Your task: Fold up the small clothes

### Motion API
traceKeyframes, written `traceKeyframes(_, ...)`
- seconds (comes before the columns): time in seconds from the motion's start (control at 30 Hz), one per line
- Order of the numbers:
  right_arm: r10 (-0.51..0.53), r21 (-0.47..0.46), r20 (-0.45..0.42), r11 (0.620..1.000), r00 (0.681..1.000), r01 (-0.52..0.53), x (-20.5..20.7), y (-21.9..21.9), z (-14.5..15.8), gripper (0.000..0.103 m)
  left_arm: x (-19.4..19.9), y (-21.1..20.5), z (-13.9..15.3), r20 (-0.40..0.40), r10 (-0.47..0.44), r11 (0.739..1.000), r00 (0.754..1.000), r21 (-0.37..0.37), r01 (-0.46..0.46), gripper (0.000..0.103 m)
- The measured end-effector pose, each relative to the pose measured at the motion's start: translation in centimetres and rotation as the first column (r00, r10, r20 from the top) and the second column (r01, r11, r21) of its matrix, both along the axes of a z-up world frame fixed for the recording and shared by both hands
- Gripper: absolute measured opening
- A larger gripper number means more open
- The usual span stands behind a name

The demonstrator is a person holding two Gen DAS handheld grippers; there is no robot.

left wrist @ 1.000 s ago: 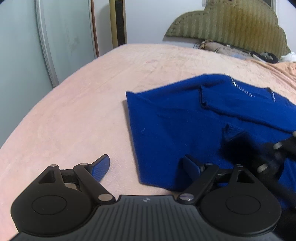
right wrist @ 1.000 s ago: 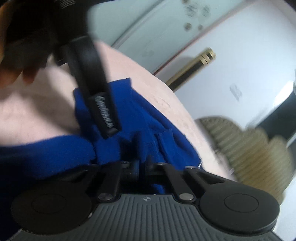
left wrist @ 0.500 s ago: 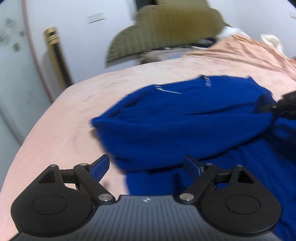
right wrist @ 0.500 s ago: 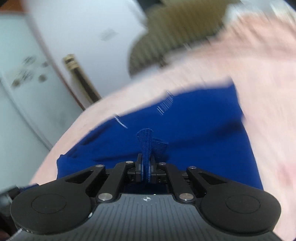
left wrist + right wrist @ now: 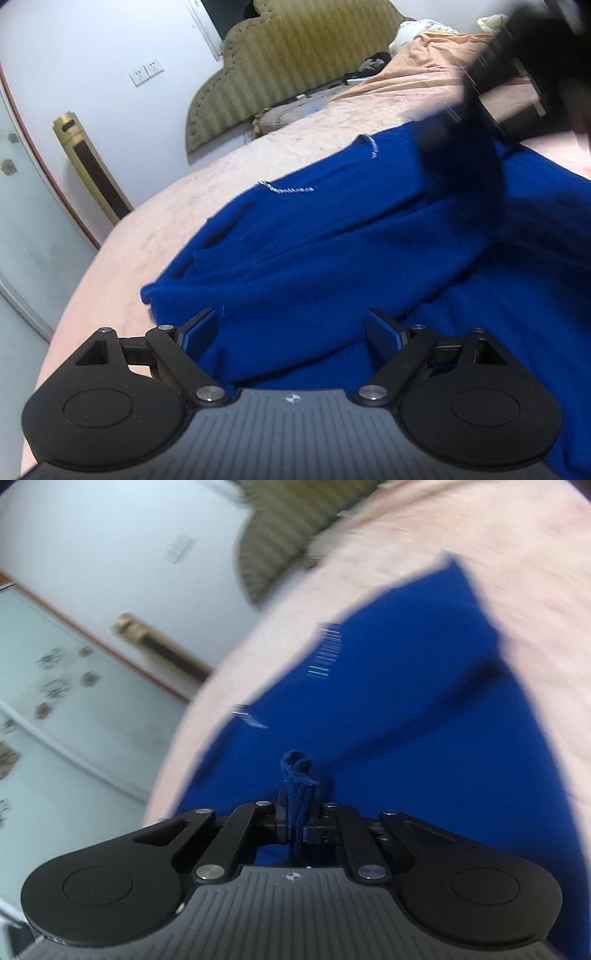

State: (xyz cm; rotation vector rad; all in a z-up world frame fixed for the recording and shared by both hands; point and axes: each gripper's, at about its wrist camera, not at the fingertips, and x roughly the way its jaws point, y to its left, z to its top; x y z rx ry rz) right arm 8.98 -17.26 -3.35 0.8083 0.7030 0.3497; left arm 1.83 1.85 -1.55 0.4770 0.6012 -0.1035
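Observation:
A royal-blue knit garment (image 5: 332,251) with small sparkly trim lies spread on a pink bedspread (image 5: 155,221). My left gripper (image 5: 291,332) hovers low over its near edge, open wide, with cloth below the blue pads but not pinched. In the right wrist view the same garment (image 5: 388,701) fills the middle, and my right gripper (image 5: 298,805) is shut on a bunched fold of its blue fabric, which sticks up between the pads. The right gripper also shows as a dark blur (image 5: 517,62) at the top right of the left wrist view, above the garment.
An olive padded headboard (image 5: 295,59) stands at the bed's far end, with pillows and rumpled orange bedding (image 5: 424,48) beside it. A gold tower fan (image 5: 92,166) stands by the white wall, and a glass-panelled door (image 5: 44,709) is on the left.
The right gripper has carried its pinched fold across the garment, laying one part over the rest. The left gripper has rolled and drifted along the near edge, staying open.

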Motion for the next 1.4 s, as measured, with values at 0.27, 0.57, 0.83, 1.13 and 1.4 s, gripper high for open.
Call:
traceKeyframes(0.27,0.170,-0.019,0.329,0.985,0.929,-0.174,6.4,7.6,13.6,0.011,5.8,1.9,1.1,0.140,0.248,0.967,0.959,0.018,-0.253,0.088)
traceKeyframes(0.57,0.016,0.035,0.557,0.999,0.831,-0.042,8.7,1.5,17.5,0.010,13.2,9.8,2.6,0.141,0.557,0.830,0.818,-0.105,-0.547,0.089)
traceKeyframes(0.83,-0.161,-0.039,0.118,0.985,0.980,0.167,11.5,-7.2,4.8,0.011,14.7,11.9,1.2,0.014,0.590,0.794,0.807,-0.192,-0.577,0.089)
traceKeyframes(1.13,-0.198,0.010,0.140,0.980,0.970,0.198,9.2,-9.5,0.9,0.011,15.7,10.2,1.1,0.031,0.545,0.833,0.838,-0.131,-0.537,0.089)
traceKeyframes(1.4,-0.237,-0.144,0.028,0.960,0.971,0.238,7.4,-9.9,-1.1,0.011,14.9,13.0,2.0,0.027,0.542,0.827,0.840,-0.195,-0.527,0.089)
